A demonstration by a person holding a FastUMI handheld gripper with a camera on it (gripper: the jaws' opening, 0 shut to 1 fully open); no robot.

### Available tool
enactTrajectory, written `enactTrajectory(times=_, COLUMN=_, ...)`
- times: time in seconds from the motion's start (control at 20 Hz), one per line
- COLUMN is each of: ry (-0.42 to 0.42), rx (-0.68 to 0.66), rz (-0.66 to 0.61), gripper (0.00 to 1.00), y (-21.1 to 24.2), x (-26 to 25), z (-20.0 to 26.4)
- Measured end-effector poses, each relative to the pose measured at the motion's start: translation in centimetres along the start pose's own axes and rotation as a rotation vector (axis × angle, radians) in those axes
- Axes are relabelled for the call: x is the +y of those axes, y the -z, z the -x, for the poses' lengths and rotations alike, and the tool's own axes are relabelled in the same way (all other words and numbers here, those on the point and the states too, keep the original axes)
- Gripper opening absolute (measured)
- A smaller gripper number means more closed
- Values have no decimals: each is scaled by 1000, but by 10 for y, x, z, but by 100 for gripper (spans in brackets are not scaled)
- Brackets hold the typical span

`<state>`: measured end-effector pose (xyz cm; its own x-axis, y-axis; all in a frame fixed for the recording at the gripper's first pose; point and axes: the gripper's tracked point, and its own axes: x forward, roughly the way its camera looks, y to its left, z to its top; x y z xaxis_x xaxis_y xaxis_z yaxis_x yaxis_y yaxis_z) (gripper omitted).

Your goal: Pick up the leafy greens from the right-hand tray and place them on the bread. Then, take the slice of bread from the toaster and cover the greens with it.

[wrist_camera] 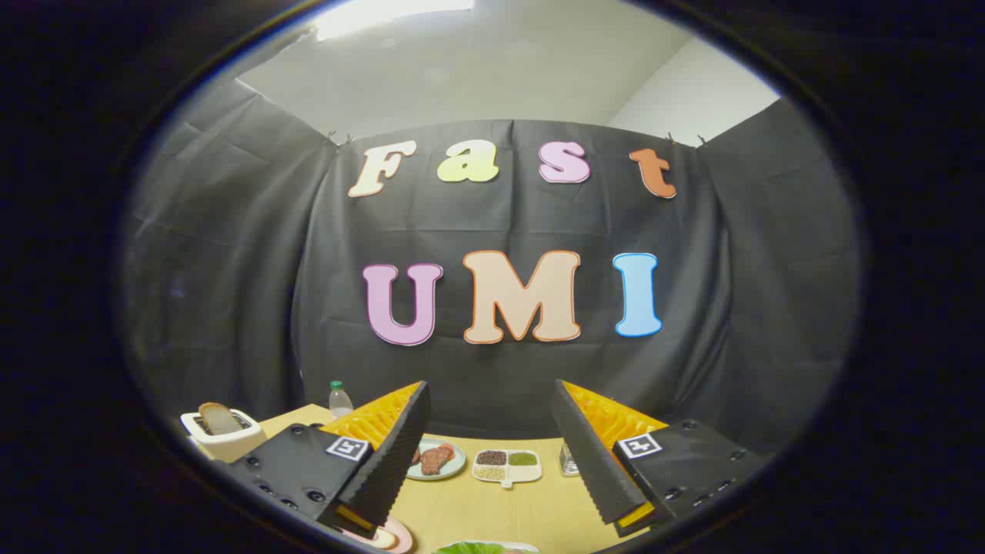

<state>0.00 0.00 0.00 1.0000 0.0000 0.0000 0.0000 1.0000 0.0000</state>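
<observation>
Two fingers point(408, 438) spread, raised above leafy greens point(481, 548).

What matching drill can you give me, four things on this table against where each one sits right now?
Things:
1. bread slice
2. bottle
3. divided tray
4. leafy greens

Places:
A. between the open gripper's fingers, beside the plate of meat
B. nearest the camera, below the fingers
C. standing in the toaster
D. at the table's far edge, against the cloth wall

Pairs: 1-C, 2-D, 3-A, 4-B
</observation>
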Motion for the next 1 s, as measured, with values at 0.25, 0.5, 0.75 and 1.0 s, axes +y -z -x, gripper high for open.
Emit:
enactTrajectory(times=0.25, ry=-17, rx=-10, rz=5, gripper=100, y=-2, x=-12, z=-3)
enactTrajectory(times=0.5, ry=-26, rx=1, rz=-5, gripper=100, y=3, x=-18, z=-5)
enactTrajectory(times=0.75, ry=-42, rx=-6, rz=12, gripper=100, y=1, x=-20, z=-4)
enactTrajectory(times=1.0, ry=-127, rx=25, rz=49, gripper=100, y=12, x=-11, z=-4)
